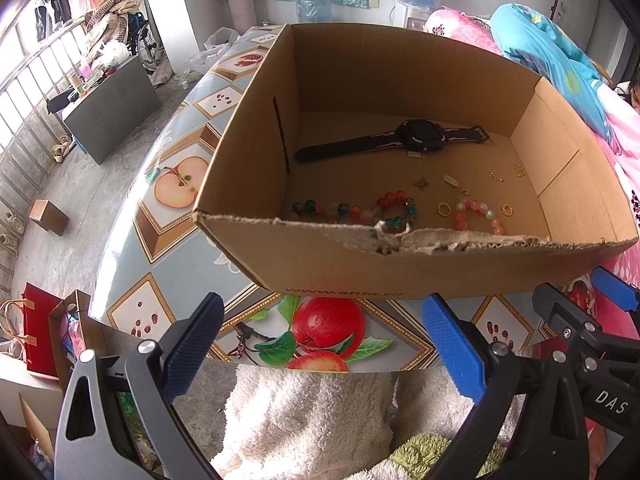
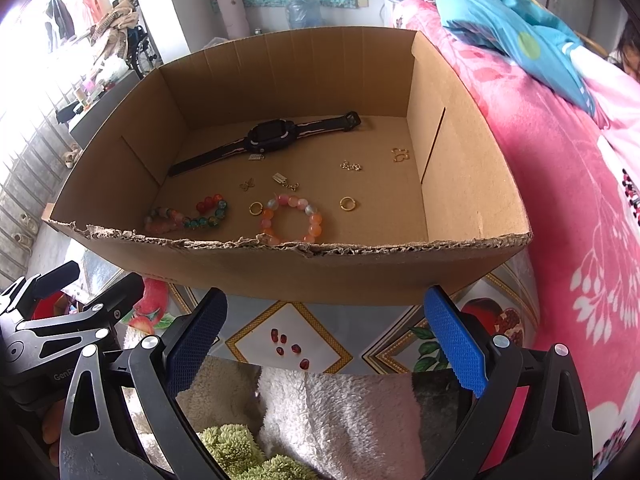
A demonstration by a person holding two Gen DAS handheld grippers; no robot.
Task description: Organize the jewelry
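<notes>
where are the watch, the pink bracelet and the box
watch (image 2: 267, 135), right wrist view, on its dark face
pink bracelet (image 2: 316, 224), right wrist view, on a bead at its right side
box (image 2: 472, 184), right wrist view, on its inner right wall

— Anything I can't read from here?

— The box's torn near wall (image 1: 400, 248) hides the lower part of the pink bracelet (image 1: 478, 214) in my left view. The small gold charms (image 2: 351, 166) are too tiny for me to identify.

— And the edges?

— A person (image 2: 630, 54) at the far right is cut off by the frame and blurred.
</notes>
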